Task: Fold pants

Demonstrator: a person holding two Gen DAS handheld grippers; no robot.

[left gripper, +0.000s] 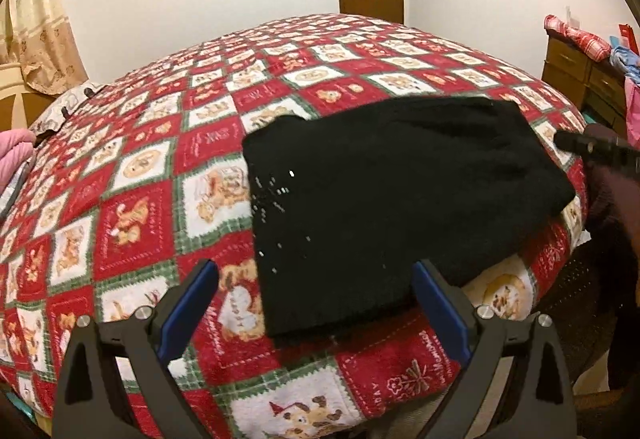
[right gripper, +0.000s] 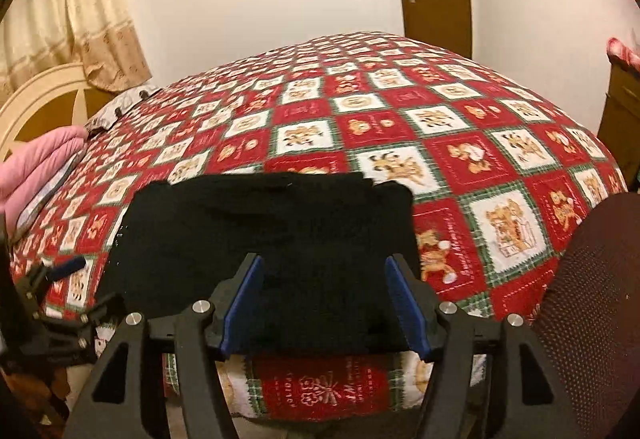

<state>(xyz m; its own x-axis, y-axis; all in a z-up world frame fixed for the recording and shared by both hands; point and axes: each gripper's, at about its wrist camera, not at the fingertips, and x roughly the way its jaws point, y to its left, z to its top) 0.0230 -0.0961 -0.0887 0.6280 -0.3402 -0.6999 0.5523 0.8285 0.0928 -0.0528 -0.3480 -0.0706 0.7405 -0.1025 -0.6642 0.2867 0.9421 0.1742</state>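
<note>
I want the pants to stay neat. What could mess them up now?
The folded black pants lie at the near edge of the bed, so a nudge might slide them off. Both hand-held grippers are open, the right hand-held gripper and the left hand-held gripper, close over the cloth; a finger could snag it and undo the fold.

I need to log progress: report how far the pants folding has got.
Done: the black knit pants lie as a compact folded rectangle on the red-and-white checked quilt. In hand: nothing; the left gripper and the right gripper are both open, clear of the fabric. Left: perhaps only tidying.
</note>
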